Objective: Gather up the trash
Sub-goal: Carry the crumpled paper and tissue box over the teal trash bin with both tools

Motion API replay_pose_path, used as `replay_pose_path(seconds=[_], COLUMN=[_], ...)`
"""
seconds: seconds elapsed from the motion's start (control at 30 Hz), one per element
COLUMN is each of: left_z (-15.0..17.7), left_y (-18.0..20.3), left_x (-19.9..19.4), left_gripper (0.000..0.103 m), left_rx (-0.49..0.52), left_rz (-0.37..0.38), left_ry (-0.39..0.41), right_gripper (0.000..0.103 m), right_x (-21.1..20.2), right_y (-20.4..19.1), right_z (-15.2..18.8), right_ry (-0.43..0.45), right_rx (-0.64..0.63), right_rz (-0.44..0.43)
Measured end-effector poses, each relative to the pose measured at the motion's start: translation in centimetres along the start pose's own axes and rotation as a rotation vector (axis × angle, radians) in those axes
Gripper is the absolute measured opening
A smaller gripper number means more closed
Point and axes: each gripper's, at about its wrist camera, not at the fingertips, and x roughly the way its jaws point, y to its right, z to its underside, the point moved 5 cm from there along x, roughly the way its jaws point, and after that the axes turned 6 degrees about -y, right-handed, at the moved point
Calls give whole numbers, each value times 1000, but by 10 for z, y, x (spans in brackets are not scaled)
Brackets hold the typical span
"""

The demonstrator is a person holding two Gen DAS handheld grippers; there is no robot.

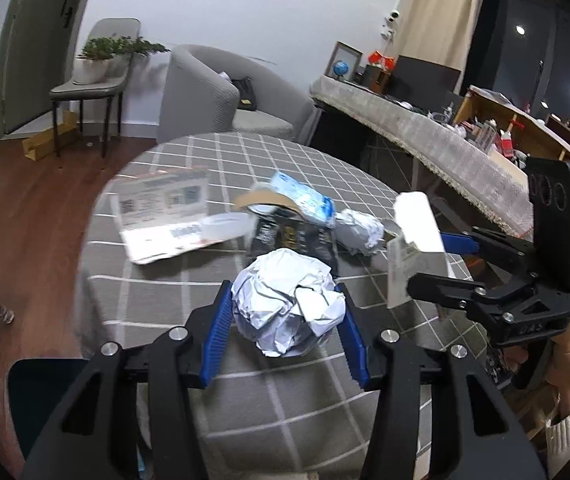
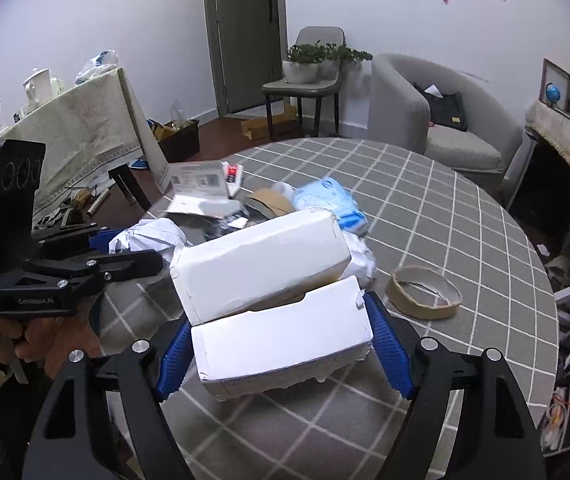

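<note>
Above the table: crumpled white paper ball and white cardboard box with open flap, both held.
Left gripper: blue pads clamped on the paper ball.
Right gripper: pads squeezing the box's sides.
Round table with grey checked cloth: brown tape roll, blue plastic packet, papers.

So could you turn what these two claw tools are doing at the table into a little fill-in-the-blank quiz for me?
1. The left gripper is closed on a crumpled ball of ____.
2. The right gripper clamps a white ____ with its lid flap open.
3. The tablecloth is grey with a white ____ pattern.
4. The cardboard tape ring lies on the table to the ____ of the box in the right wrist view.

Missing words: paper; box; grid; right
</note>
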Motion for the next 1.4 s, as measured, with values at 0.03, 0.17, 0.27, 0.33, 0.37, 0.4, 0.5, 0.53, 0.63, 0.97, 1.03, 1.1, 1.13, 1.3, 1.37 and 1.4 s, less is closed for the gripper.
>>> replay_pose_path(seconds=[0.03, 0.17, 0.27, 0.33, 0.37, 0.4, 0.5, 0.53, 0.63, 0.97, 1.03, 1.1, 1.13, 1.3, 1.37, 1.4], left_z=[0, 4, 8, 11, 13, 16, 22, 24, 29, 60, 69, 76, 81, 101, 109, 114], left_y=[-3, -19, -31, -41, -47, -51, -69, -76, -94, -161, -173, -183, -188, -213, -221, -227], left_x=[-4, -17, -27, -32, -35, -36, -39, -41, -47, -54, -53, -52, -51, -47, -46, -46], left_gripper=[53, 53, 53, 53, 53, 53, 53, 53, 53, 53, 53, 54, 54, 54, 55, 56], left_rx=[-5, -18, -13, -14, -19, -25, -29, -33, -43, -109, -120, -127, -133, -174, -188, -198], left_rz=[-13, -64, -107, -139, -152, -167, -201, -213, -241, -309, -326, -340, -346, -361, -368, -371], left_ry=[3, 3, 3, -1, -5, -10, -31, -37, -47, -158, -200, -230, -249, -335, -364, -381], right_gripper=[79, 79, 79, 79, 79, 79, 79, 79, 79, 79, 79, 79, 79, 79, 79, 79], right_x=[-1, -9, -6, 0, 1, 3, 9, 12, 21, 45, 52, 60, 64, 81, 89, 92], right_y=[-3, -23, -33, -41, -46, -52, -67, -74, -91, -145, -157, -169, -174, -196, -204, -207], right_z=[-2, -9, -12, -15, -16, -18, -24, -27, -37, -59, -62, -64, -66, -70, -70, -70], right_ry=[2, 45, 60, 57, 59, 65, 71, 73, 76, 71, 61, 47, 43, 13, -8, -14], right_rx=[-3, 6, 19, 19, 17, 17, 7, 2, -13, -51, -58, -64, -64, -57, -65, -67], right_rz=[2, -15, -37, -44, -47, -57, -77, -82, -107, -191, -200, -209, -213, -248, -250, -250])
